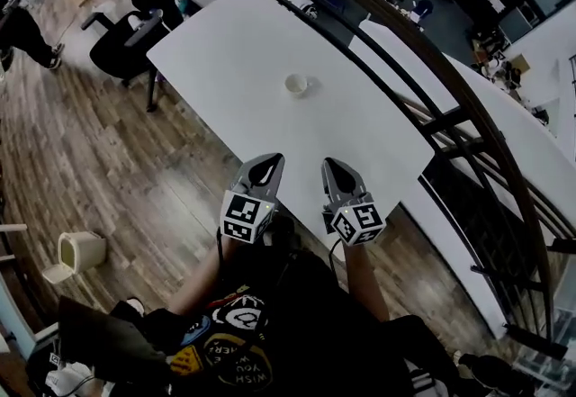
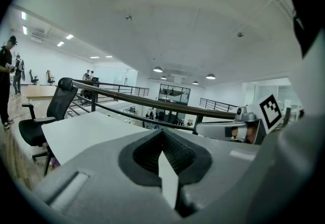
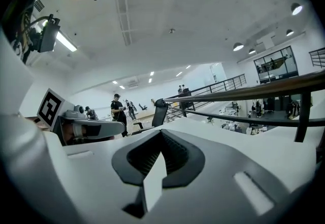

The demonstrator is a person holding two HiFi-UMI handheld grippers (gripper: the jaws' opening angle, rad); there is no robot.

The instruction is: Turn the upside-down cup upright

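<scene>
Head view: held left gripper (image 1: 268, 161) and right gripper (image 1: 335, 165) side by side, close to the body, by the near edge of the white table (image 1: 216, 53). Read both pairs of jaws, in the left gripper view and the right gripper view, as pressed together with nothing between them. Spotted the small white cup (image 1: 296, 84) standing alone near the middle of the table, beyond both grippers and well apart from them; too small to tell which end faced up. Judged it a paper or thin plastic cup: light, easily tipped or pushed along the smooth top, with walls soft enough to buckle under a hard squeeze. Reckoned it best to open one gripper, take the side wall about midway with gentle pressure, lift clear, then roll the wrist over. Noted a dark railing (image 1: 405, 35) past the far edge and a black office chair (image 1: 135, 35) at the table's left end.
</scene>
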